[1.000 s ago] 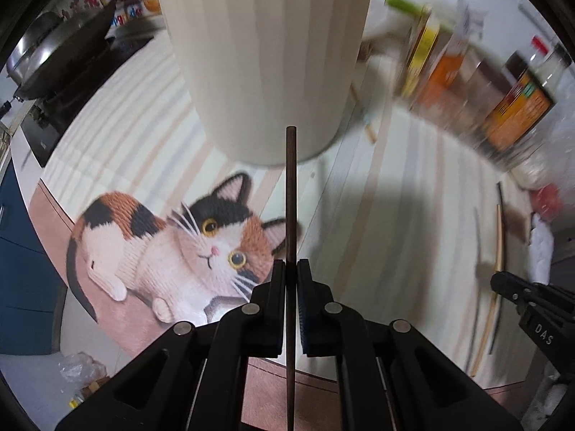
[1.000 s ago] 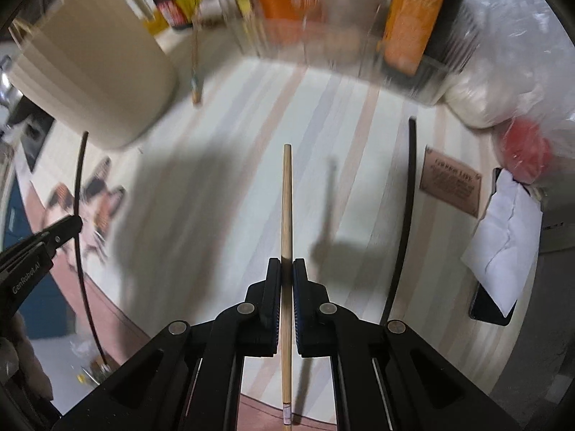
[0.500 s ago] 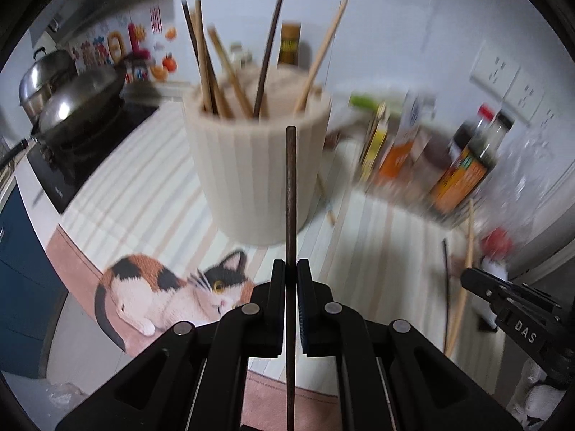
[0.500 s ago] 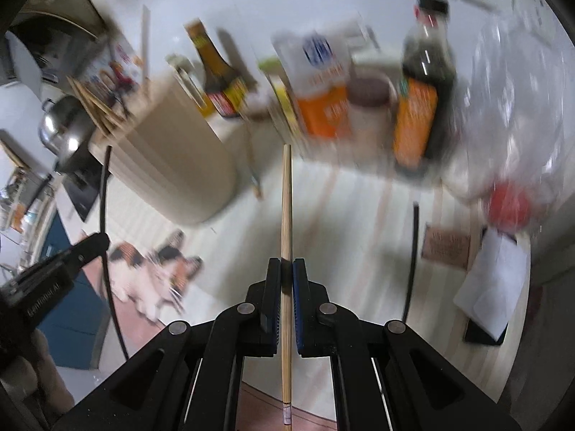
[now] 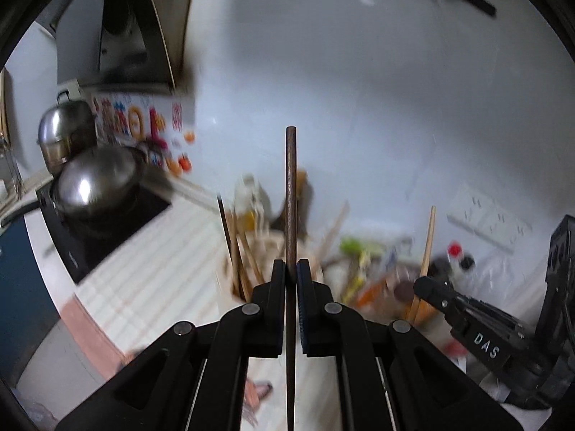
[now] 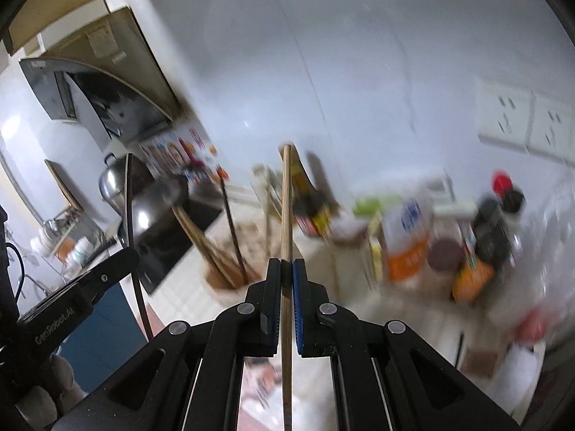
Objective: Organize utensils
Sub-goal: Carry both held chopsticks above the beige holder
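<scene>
Left gripper (image 5: 291, 269) is clamped on a dark chopstick (image 5: 290, 194); right gripper (image 6: 286, 269) is clamped on a pale chopstick (image 6: 286, 208), both raised upright above the blurred holder (image 6: 230, 280). Likely hazards: either stick fouls the chopsticks already standing there, or pivots between the pads and misses the opening.

A home kitchen: wok (image 5: 97, 179), range hood (image 5: 118, 28), condiment bottles (image 6: 406, 240).

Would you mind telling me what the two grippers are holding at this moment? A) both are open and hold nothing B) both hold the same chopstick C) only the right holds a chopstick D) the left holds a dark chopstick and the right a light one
D: the left gripper is shut on a dark chopstick, and the right gripper is shut on a light chopstick.
</scene>
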Available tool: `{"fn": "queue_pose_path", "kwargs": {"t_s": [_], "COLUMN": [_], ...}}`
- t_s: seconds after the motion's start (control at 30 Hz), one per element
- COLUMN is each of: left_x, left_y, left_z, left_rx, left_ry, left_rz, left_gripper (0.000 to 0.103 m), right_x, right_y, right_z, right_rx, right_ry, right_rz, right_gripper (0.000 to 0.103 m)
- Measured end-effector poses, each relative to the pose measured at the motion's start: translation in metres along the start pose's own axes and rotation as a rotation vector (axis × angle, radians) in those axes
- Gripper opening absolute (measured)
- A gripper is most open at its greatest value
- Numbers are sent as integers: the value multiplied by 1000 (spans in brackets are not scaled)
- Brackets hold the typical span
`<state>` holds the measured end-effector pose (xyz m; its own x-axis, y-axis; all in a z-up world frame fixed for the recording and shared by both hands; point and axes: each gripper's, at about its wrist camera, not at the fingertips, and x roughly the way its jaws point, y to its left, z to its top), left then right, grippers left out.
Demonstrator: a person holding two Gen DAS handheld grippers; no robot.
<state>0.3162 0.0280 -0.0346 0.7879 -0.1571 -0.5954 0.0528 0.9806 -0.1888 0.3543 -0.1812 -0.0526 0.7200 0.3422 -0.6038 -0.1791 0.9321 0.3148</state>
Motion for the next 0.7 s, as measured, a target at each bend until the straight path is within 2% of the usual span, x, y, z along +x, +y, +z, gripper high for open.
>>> {"fn": "queue_pose_path", "kwargs": {"t_s": [0.13,0.3,0.47,0.7], "left_x": [11,33,66,104], "left_y": [11,23,33,37], "left_z": [34,59,68,63], "left_rx": [-19,-39,-49,-54], "left_ry": [-51,-77,-79,-61], "left_rz": [30,46,49,43], "left_gripper": [4,4,4,4], "right_x": [12,41,75,119], "right_y": [16,29,36,37], "right_z": [36,72,86,81], "right_rx": [-6,4,31,44], "right_ry": [-58,-101,-117,-127], "right_rz": [10,18,17,8], "right_gripper": [6,6,6,6]}}
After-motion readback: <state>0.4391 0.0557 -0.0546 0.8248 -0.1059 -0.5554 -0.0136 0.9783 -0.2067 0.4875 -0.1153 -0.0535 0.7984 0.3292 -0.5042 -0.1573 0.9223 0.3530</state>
